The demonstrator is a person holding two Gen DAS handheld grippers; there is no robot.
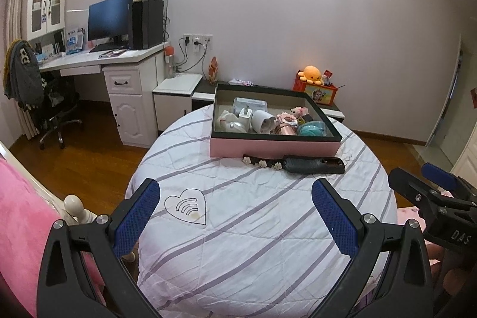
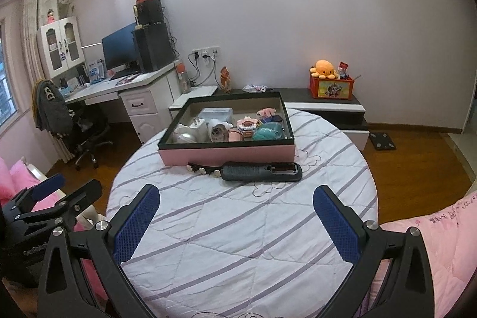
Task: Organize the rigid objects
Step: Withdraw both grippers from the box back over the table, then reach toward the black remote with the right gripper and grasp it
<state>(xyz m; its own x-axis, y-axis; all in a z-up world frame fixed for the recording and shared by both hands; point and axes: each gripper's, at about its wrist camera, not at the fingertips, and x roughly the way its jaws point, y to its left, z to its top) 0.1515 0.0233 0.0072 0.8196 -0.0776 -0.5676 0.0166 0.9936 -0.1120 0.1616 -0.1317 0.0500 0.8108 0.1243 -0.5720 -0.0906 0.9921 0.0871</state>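
A pink box with a black rim [image 1: 274, 145] [image 2: 226, 154] stands at the far side of the round quilt-covered table [image 1: 253, 228] [image 2: 238, 228]. It holds a white charger, a white cup, a teal ball and several small toys. In front of it lie a black remote-like case [image 1: 313, 164] [image 2: 261, 171] and a dark strap with white flowers [image 1: 261, 161] [image 2: 202, 169]. My left gripper [image 1: 235, 207] is open and empty over the near table. My right gripper [image 2: 235, 213] is open and empty too; it also shows at the right in the left wrist view [image 1: 429, 184].
A white desk [image 1: 119, 58] with a monitor and an office chair [image 1: 50, 106] stand far left. A low cabinet with an orange plush and red box [image 1: 316, 85] lines the wall. Pink bedding [image 1: 18, 210] [image 2: 441, 243] flanks the table.
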